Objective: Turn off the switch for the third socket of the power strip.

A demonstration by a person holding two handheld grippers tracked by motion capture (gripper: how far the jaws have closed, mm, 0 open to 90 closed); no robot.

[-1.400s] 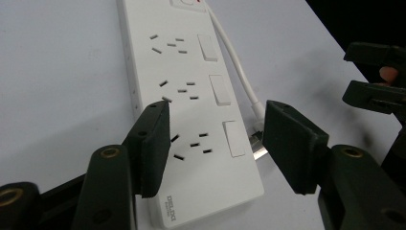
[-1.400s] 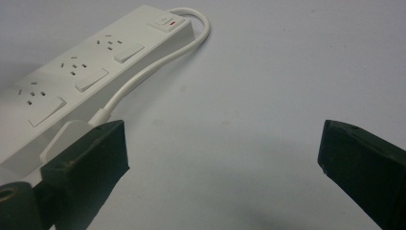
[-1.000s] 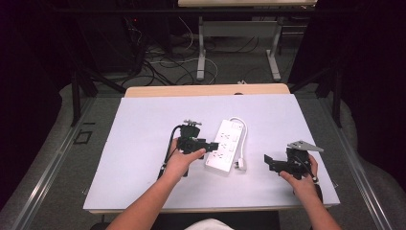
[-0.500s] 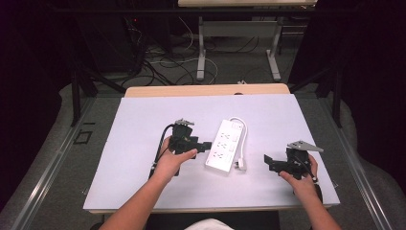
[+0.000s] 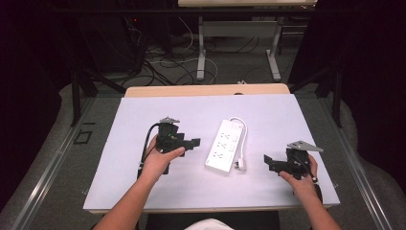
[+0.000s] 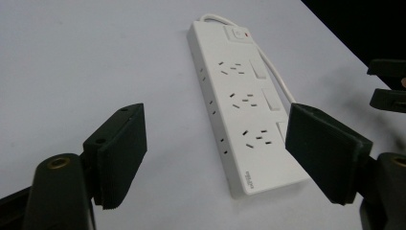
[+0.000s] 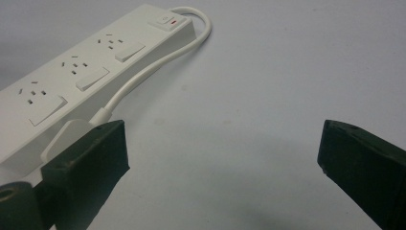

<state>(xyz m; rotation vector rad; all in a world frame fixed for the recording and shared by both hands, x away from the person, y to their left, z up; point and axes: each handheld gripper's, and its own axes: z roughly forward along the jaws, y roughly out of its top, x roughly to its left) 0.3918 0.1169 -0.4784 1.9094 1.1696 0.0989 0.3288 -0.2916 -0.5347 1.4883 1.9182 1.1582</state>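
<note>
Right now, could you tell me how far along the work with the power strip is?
Barely begun. The white power strip lies flat on the table, its cable looped back and the plug lying beside it, unplugged. Both the left tongs and the right tongs are open, flanking it and holding nothing. Grasping and everything after remains.

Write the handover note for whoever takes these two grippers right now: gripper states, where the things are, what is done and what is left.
Left gripper: open, holds nothing, just left of the white plastic power strip.
Right gripper: open, holds nothing, to the strip's right, aimed toward it.
Power strip: flat on the white table, midway between the grippers, sockets up. Its white cable loops from the far end back along the right side to the white plug at the near end; the plug sits in no socket.
Done: nothing gripped.
Left: likely grasp the plug or steady the strip.
</note>
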